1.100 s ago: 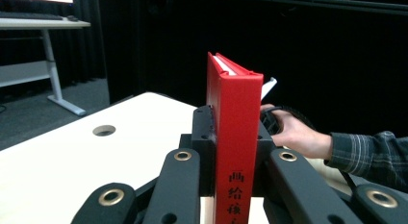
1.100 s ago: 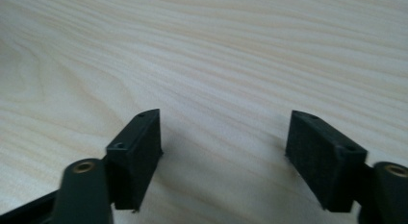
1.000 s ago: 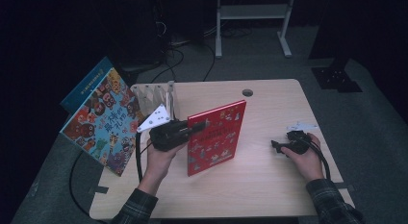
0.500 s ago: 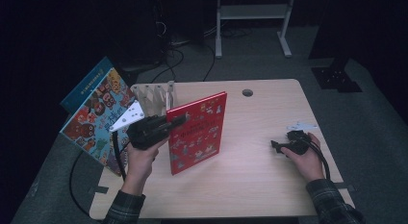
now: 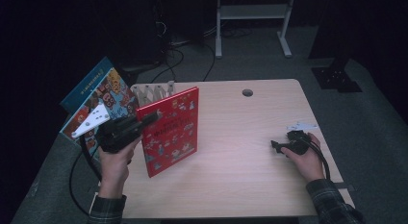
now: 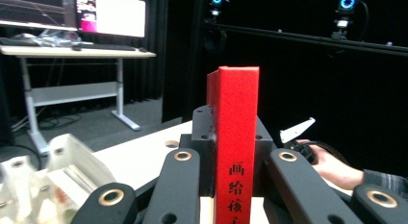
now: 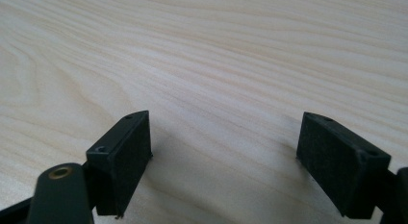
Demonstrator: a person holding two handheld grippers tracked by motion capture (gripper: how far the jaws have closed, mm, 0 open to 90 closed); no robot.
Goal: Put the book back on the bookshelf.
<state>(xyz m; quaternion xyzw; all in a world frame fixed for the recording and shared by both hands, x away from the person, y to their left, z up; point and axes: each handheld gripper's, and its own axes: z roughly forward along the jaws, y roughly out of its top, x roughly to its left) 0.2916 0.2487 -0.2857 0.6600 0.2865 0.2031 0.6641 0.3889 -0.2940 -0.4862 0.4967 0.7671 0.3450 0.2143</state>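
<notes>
Left gripper view: the left hand-held gripper is clamped on the spine edge of the red book, which stands upright between its jaws. In the high view, this hand-held gripper holds the book upright over the left part of the surface, lower edge close to the wood. Just behind the book stands a white rack. Left of it, a colourful book leans past the surface edge. The right hand-held gripper rests on the surface, well apart from the book; its jaws stand apart with only bare wood between them.
</notes>
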